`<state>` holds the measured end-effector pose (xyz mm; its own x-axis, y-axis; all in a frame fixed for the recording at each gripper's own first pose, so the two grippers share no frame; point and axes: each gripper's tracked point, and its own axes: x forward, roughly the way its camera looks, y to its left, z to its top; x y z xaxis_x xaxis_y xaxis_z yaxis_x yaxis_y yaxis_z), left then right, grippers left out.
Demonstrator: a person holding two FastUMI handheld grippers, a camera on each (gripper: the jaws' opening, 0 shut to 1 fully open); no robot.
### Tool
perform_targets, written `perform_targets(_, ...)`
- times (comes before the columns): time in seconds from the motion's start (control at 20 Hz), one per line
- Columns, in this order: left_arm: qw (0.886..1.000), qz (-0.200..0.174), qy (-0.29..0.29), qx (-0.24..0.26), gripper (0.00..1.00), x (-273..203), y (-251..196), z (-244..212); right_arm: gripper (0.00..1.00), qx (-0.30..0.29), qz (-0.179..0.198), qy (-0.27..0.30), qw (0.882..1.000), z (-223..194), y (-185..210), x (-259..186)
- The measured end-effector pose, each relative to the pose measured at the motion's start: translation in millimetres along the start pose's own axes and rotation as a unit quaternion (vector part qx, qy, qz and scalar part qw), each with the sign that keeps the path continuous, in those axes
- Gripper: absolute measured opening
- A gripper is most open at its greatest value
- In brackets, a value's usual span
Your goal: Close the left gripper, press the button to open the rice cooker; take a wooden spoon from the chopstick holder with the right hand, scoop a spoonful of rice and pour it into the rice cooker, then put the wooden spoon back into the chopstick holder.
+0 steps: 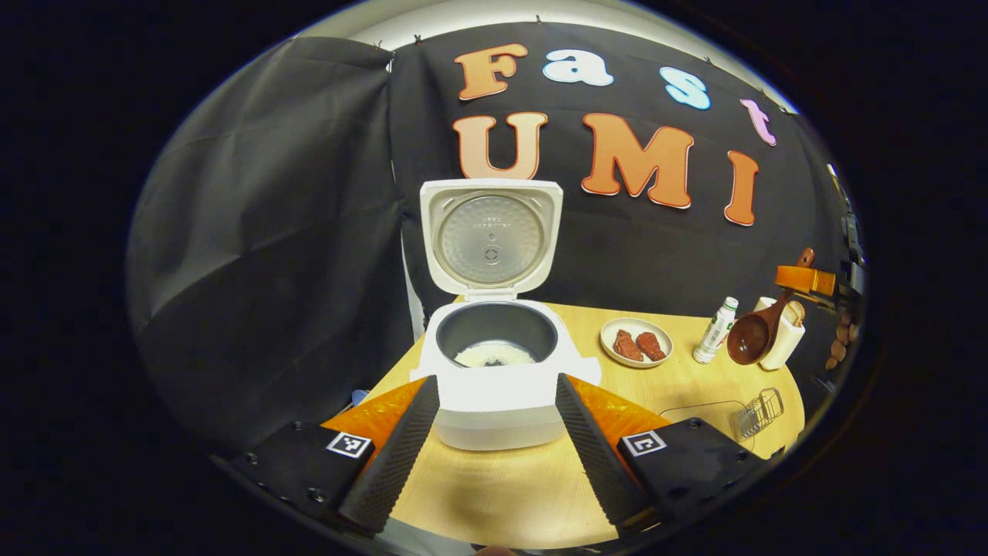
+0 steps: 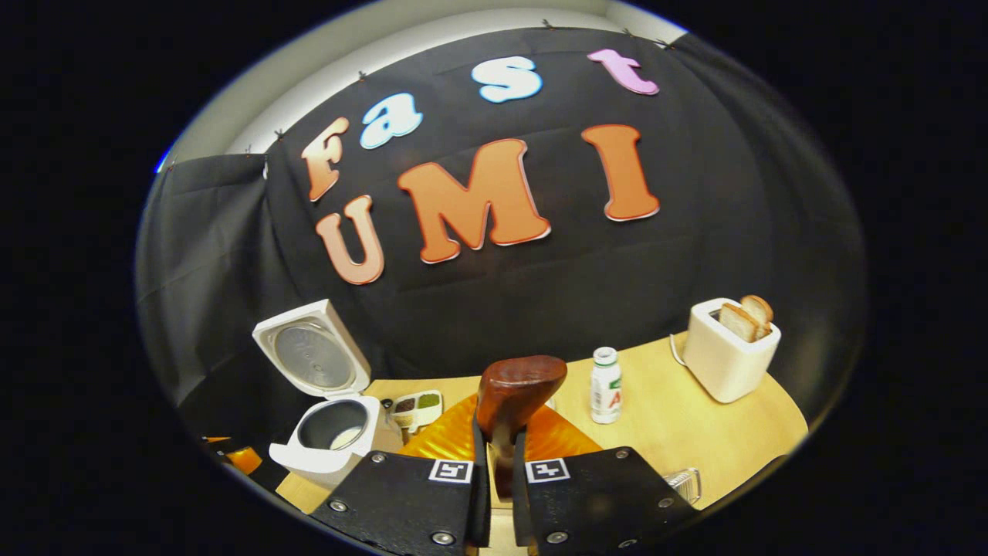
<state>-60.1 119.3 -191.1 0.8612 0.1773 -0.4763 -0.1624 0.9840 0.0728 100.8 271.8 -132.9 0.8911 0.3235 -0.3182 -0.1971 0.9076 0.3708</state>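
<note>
Wooden table (image 1: 494,494) carries the rice cooker (image 1: 498,371), lid up, rice inside. Left gripper (image 1: 494,440) hangs before it, jaws wide and empty. Right gripper (image 2: 500,463), right of the cooker, clamps the wooden spoon (image 2: 515,394). Judged step: return it to the chopstick holder (image 1: 787,340).

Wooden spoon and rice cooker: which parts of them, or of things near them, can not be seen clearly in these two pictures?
- Wooden spoon, right gripper view: its lower handle is hidden between the right gripper's fingers, and the bowl's hollow faces away.
- Rice cooker, left gripper view: its front corners sit behind the left gripper's fingers; the button cannot be made out.
- Small tray, right gripper view: contents too small to identify.
</note>
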Motion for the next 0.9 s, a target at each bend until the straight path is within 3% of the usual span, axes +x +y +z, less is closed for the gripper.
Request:
perform_targets(0.25, 1.0, -0.016, 0.005, 0.008, 1.0, 2, -30, 2, 0.11, 0.027, -0.068, 0.008, 0.997, -15, -77, -24)
perform_targets(0.5, 1.0, -0.012, -0.001, 0.016, 1.0, 2, -44, 15, 0.11, 0.056, -0.114, 0.014, 0.992, -33, -126, -37)
perform_targets(0.9, 0.999, 0.01, -0.022, 0.035, 1.0, -2, -51, 35, 0.11, 0.073, -0.126, 0.032, 0.989, -74, -173, -19)
